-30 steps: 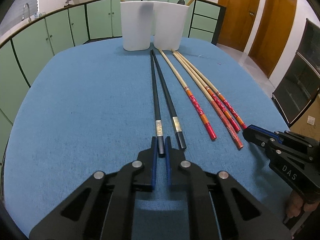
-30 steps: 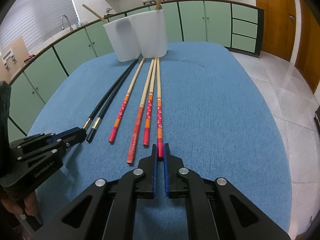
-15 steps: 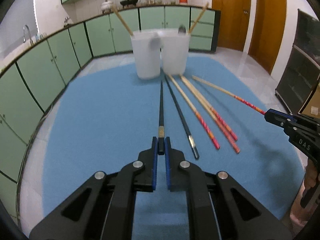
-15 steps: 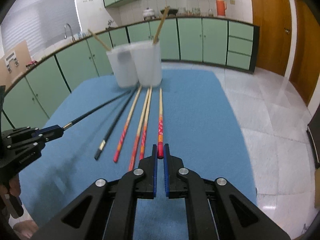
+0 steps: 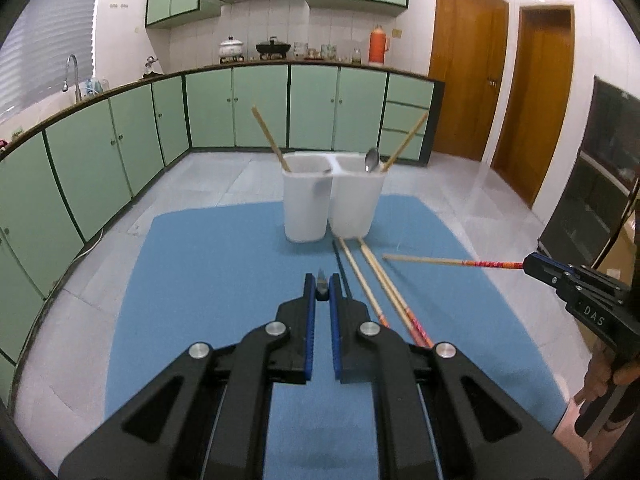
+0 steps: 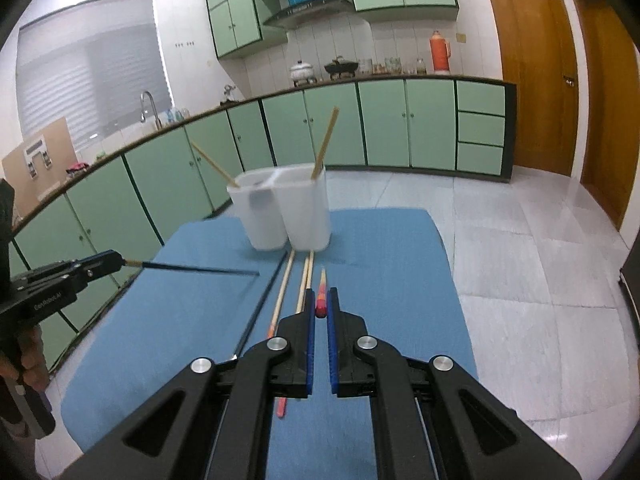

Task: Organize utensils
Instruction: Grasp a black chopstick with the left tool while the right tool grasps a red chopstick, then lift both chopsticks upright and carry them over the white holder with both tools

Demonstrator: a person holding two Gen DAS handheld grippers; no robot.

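- Left claw (image 5: 322, 290): jaws nearly closed, clamped on the thick end of a black chopstick (image 6: 200, 268). In the right wrist view the stick juts out level, clear of the blue mat (image 5: 208, 280), tip free in the air.
- Right claw (image 6: 321, 304): jaws nearly closed on the red painted end of a bamboo chopstick (image 5: 448, 261). It is also off the mat, with its pale tip pointing toward the holders.
- On the counter, lying on the mat: one more black chopstick (image 5: 342, 266) and three red-ended bamboo ones (image 5: 384, 284), side by side, with their tips near the base of the two white holders (image 5: 332, 200).
- Holders stand touching at the far edge of the mat. Each has a bamboo stick leaning in it, and the right one also has a spoon (image 5: 372, 160).
- Handling, judged: sticks are light, stiff and thin. The lacquered black one is likely slick and may swivel in an end grip.
- An end hold leaves a long free lever, so tip aim will wobble.
- Suggest tilting the tip down over the holder mouth before release. The holders look light and could tip if knocked.
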